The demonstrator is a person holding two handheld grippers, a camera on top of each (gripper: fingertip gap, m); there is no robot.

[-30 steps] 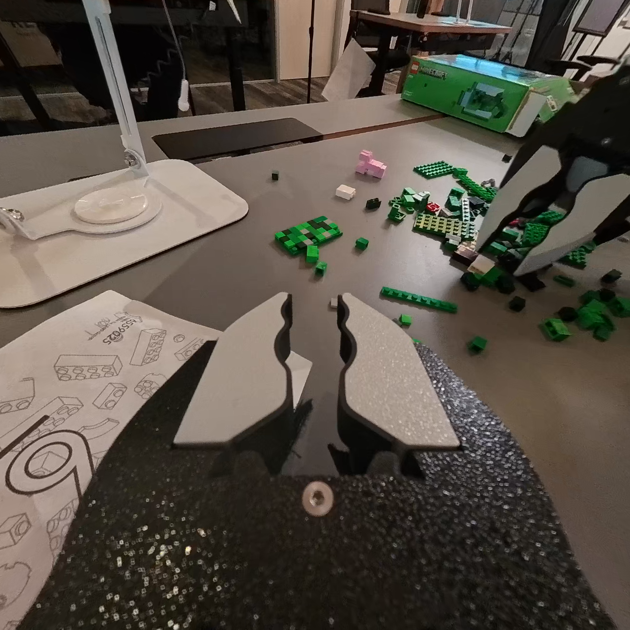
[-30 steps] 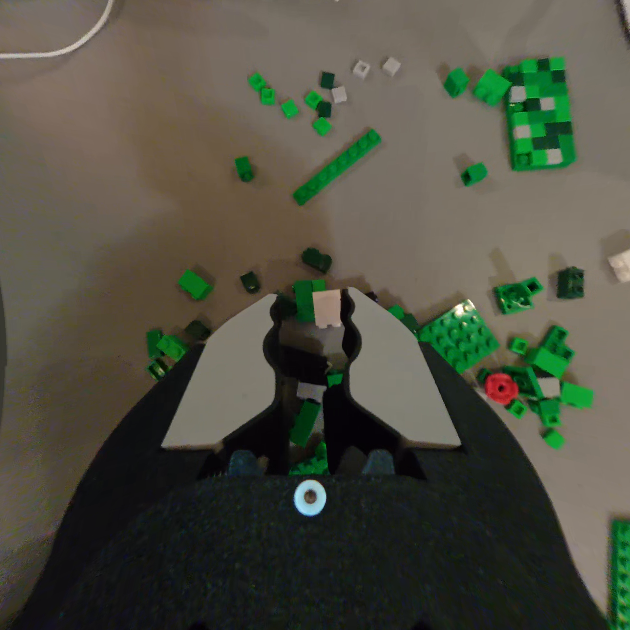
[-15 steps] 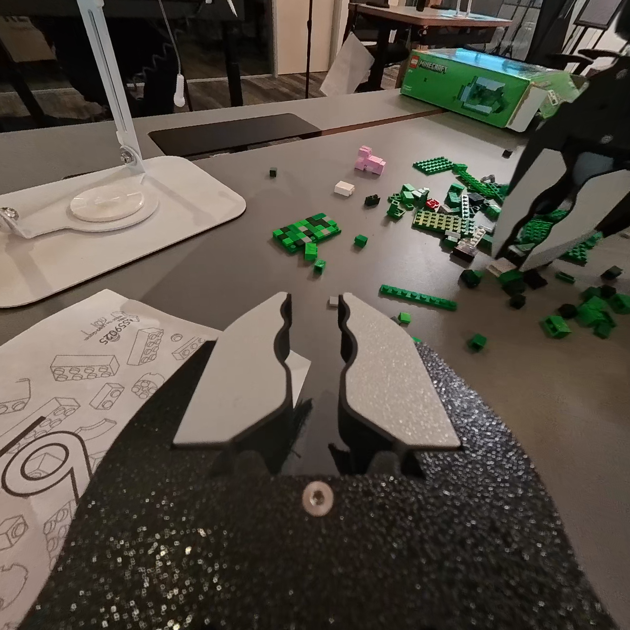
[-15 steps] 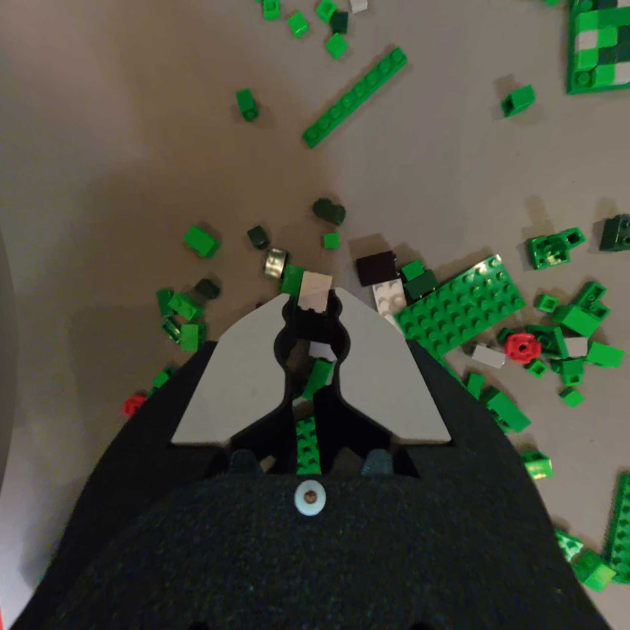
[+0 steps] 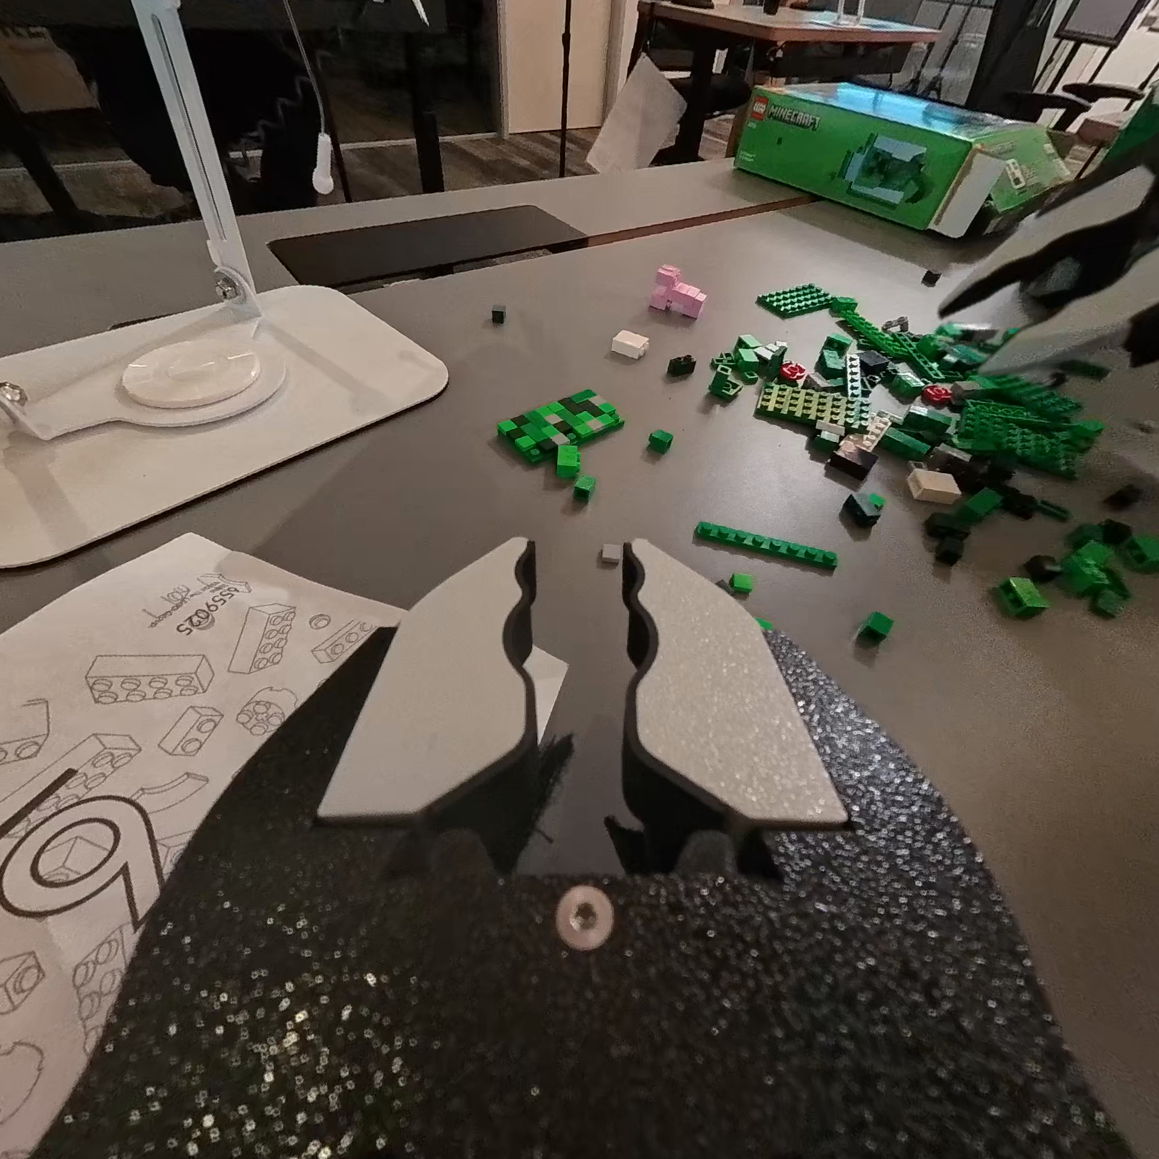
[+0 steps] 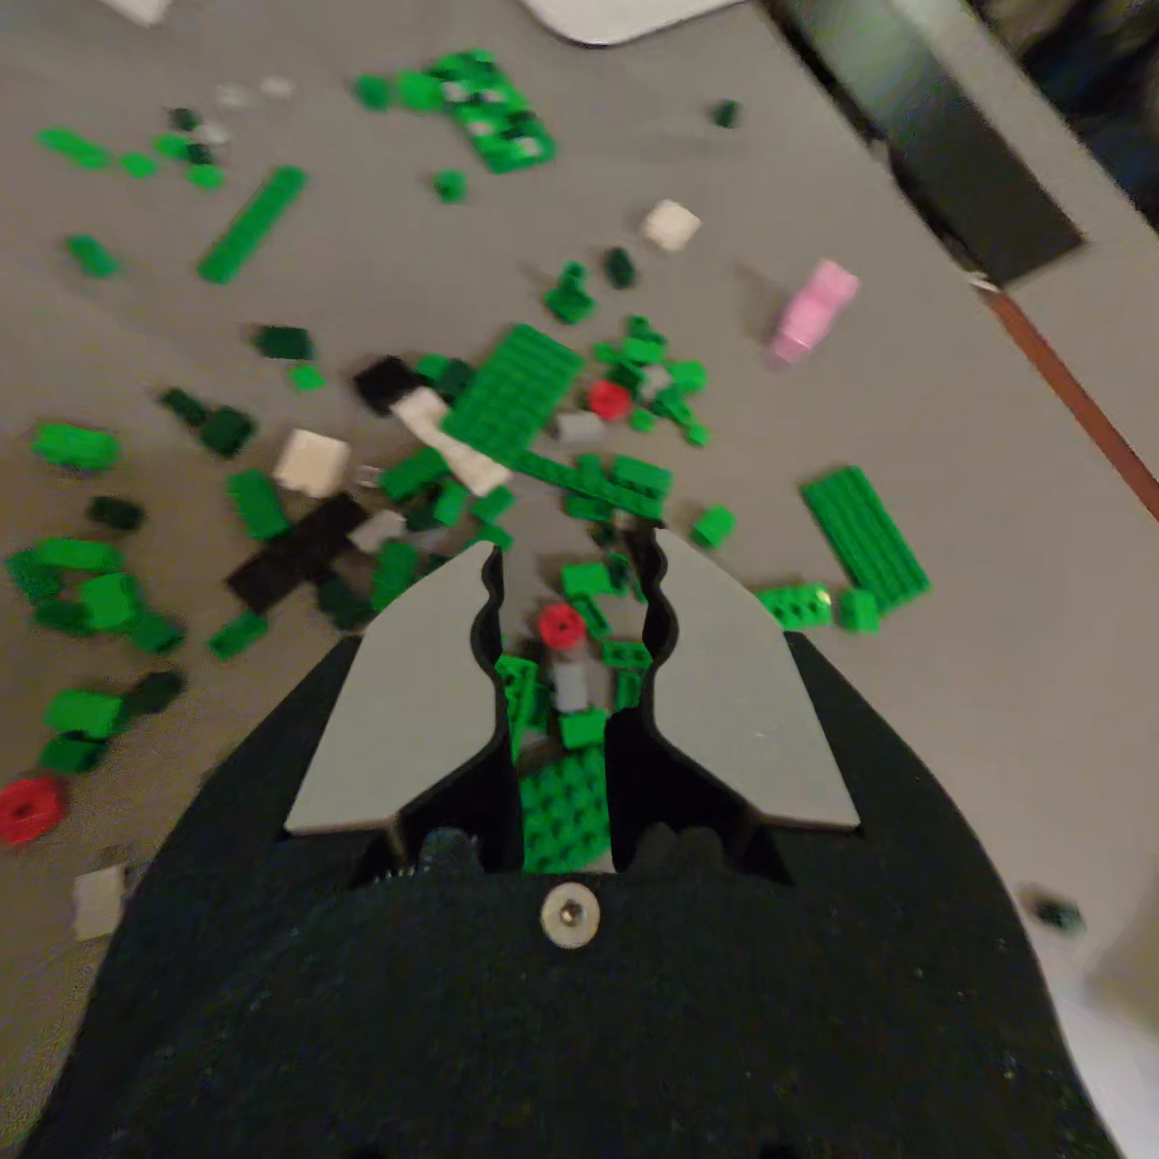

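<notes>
Green bricks [image 5: 978, 420] strewn on grey table [image 5: 941, 721]; left tool [image 5: 578, 552] apart, empty; right tool [image 6: 574, 552] apart above pile, dim office behind.

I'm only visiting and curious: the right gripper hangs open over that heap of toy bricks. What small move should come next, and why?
Probably steady the right gripper before lowering it. Its view is blurred, and its jaws are open and empty. A red round piece lies in the gap between the fingers, but green bricks crowd close around it, so a hasty closing might catch several at once.
</notes>
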